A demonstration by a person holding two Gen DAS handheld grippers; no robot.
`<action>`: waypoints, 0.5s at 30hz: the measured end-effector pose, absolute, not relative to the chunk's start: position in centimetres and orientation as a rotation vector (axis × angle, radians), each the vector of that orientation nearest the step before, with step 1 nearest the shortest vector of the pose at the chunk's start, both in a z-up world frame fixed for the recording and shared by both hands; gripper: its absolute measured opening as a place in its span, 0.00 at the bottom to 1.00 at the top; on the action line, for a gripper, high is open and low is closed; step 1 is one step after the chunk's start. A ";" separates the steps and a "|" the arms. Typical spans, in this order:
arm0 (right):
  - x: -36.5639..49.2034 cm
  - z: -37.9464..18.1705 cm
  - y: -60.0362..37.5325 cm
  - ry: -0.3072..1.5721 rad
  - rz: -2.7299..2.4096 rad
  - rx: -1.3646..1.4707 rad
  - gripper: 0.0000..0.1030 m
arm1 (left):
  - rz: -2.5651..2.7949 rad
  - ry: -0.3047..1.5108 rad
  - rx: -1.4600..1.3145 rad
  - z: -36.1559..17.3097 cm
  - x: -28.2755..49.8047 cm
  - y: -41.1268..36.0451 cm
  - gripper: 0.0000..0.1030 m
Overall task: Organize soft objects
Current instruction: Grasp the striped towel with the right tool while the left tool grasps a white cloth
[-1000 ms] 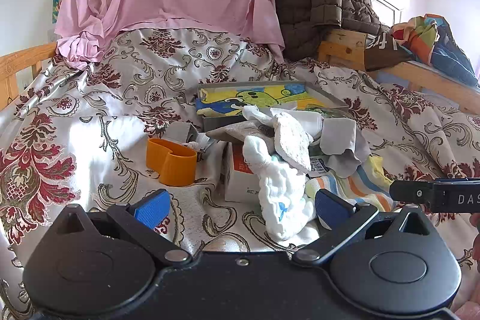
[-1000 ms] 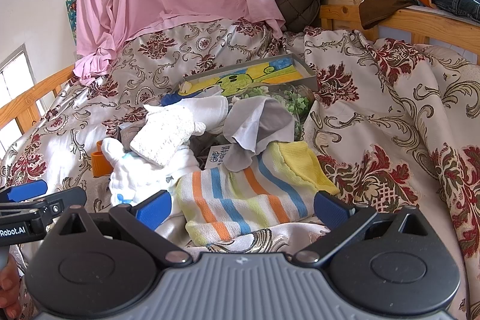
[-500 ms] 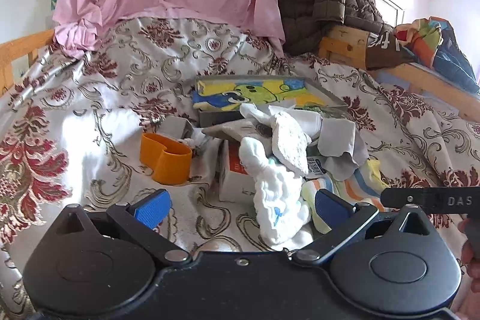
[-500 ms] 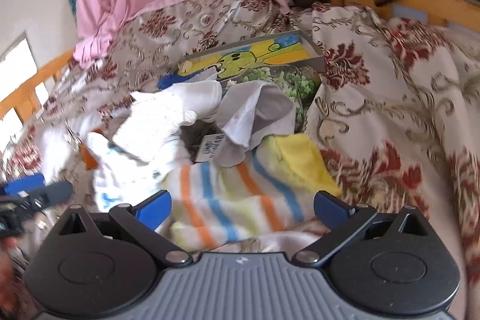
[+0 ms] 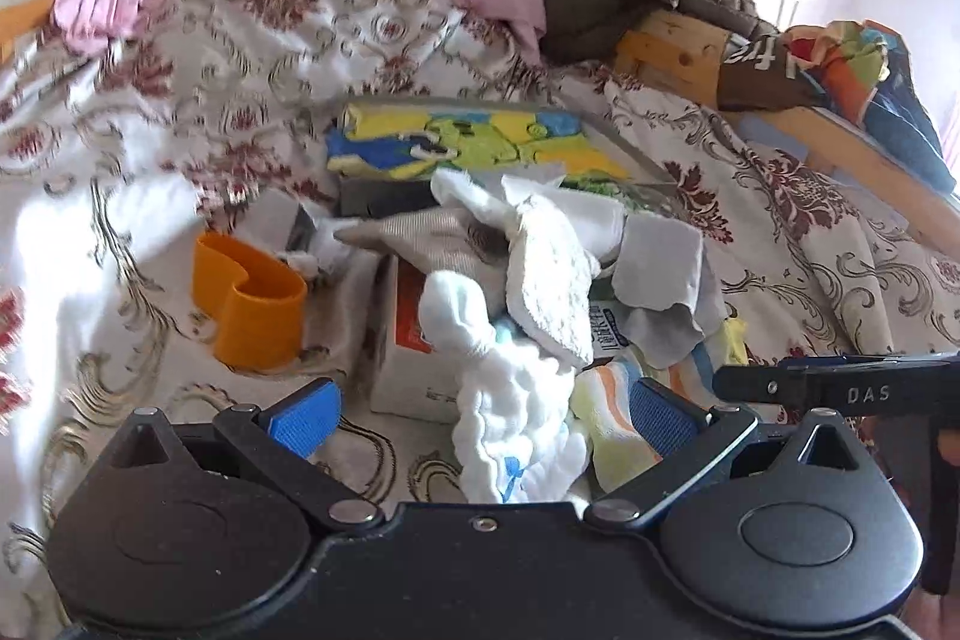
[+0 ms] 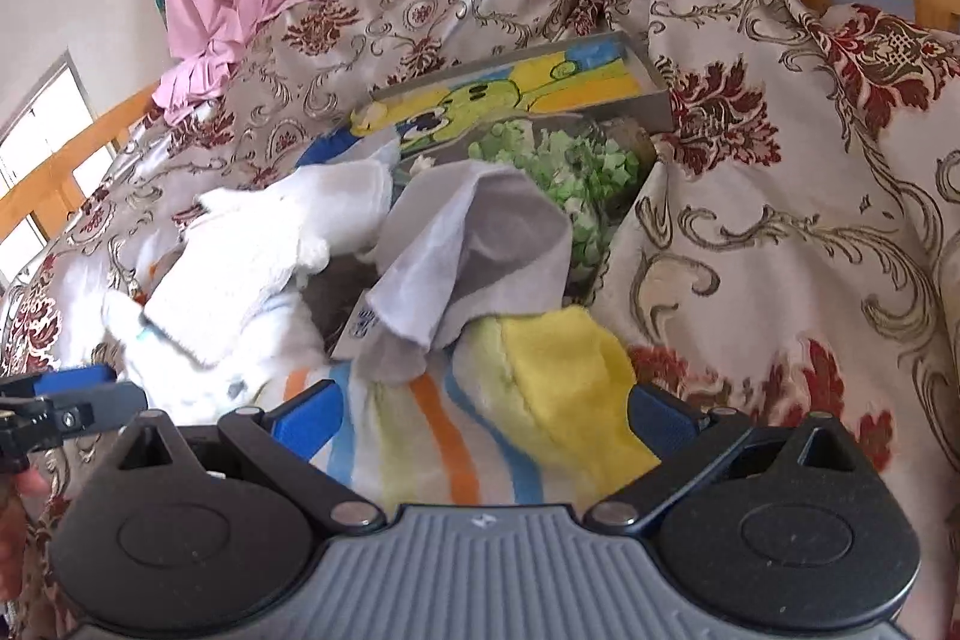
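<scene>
- Striped terry in orange, blue and yellow marks the striped towel (image 6: 480, 436), which is seen in the right wrist view lying between the wide-open jaws of the right gripper (image 6: 483, 415); nothing is held by it.
- Compared with a second ago, the right gripper has been brought nearer and lower over the towel, so that the cloth now fills the gap between the blue pads (image 6: 306, 421); contact with them cannot be told.
- The left gripper (image 5: 480, 415) has likewise been moved closer to the pile: the white quilted cloth (image 5: 516, 430) now lies between its open jaws, and nothing is gripped there either.
- The pile itself appears unmoved on the floral bedspread (image 6: 780, 232): a grey cloth (image 6: 480, 244) is draped over the far edge of the striped towel, and a white washcloth (image 6: 240, 274) rests to the left of it, over a small carton (image 5: 408, 346).
- A flat box with a cartoon print (image 6: 510, 88) lies at the far side of the pile, and an orange heart-shaped cup (image 5: 249, 304) stands to the left, apart from the cloths.
- The change is judged to mean that the approach is nearly done and that a first grasp, most likely of the striped towel, is being prepared; no item is sorted yet.
- The grey cloth may be dragged along, since it overlaps the towel.
</scene>
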State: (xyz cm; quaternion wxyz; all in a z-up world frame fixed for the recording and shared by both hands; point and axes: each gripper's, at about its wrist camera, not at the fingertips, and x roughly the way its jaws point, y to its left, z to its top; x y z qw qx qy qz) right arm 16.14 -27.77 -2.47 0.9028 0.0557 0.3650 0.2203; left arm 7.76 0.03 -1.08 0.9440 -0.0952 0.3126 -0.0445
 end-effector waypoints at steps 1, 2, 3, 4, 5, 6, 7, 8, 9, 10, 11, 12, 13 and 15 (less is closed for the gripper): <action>16.4 -2.7 -27.8 0.750 0.458 0.117 1.00 | -0.086 0.649 -0.206 -1.3 8.1 0.0 0.99; 16.8 -3.0 -27.8 0.757 0.455 0.119 1.00 | -0.078 0.661 -0.218 -1.6 8.4 0.0 0.99; 17.1 -3.3 -27.8 0.768 0.449 0.121 1.00 | -0.073 0.674 -0.230 -1.8 8.6 0.0 0.99; 17.3 -3.7 -27.8 0.780 0.447 0.125 1.00 | -0.073 0.689 -0.242 -2.1 8.9 0.0 0.99; 17.6 -4.0 -27.8 0.794 0.451 0.132 1.00 | -0.078 0.703 -0.253 -2.3 9.1 0.0 0.99; 17.8 -4.2 -27.8 0.808 0.462 0.141 1.00 | -0.081 0.714 -0.261 -2.6 9.3 0.0 0.99; 17.9 -4.5 -27.7 0.823 0.478 0.154 1.00 | -0.080 0.724 -0.267 -2.8 9.5 -0.1 0.98; 17.9 -4.6 -27.7 0.835 0.496 0.166 1.00 | -0.077 0.734 -0.272 -2.9 9.7 0.0 0.97; 17.8 -4.7 -27.6 0.842 0.518 0.177 1.00 | -0.076 0.743 -0.278 -3.1 9.8 -0.1 0.96; 17.8 -4.8 -27.4 0.847 0.541 0.182 1.00 | -0.075 0.751 -0.286 -3.3 10.0 0.0 0.95; 17.6 -4.9 -27.2 0.849 0.558 0.182 1.00 | -0.075 0.759 -0.298 -3.5 10.2 0.0 0.95; 17.5 -5.0 -27.0 0.850 0.567 0.178 1.00 | -0.077 0.762 -0.312 -3.6 10.3 0.0 0.93; 17.3 -5.2 -26.7 0.850 0.577 0.167 1.00 | -0.086 0.769 -0.327 -3.7 10.4 0.1 0.92; 16.9 -5.3 -25.9 0.846 0.601 0.127 1.00 | -0.109 0.785 -0.353 -3.9 10.8 0.2 0.92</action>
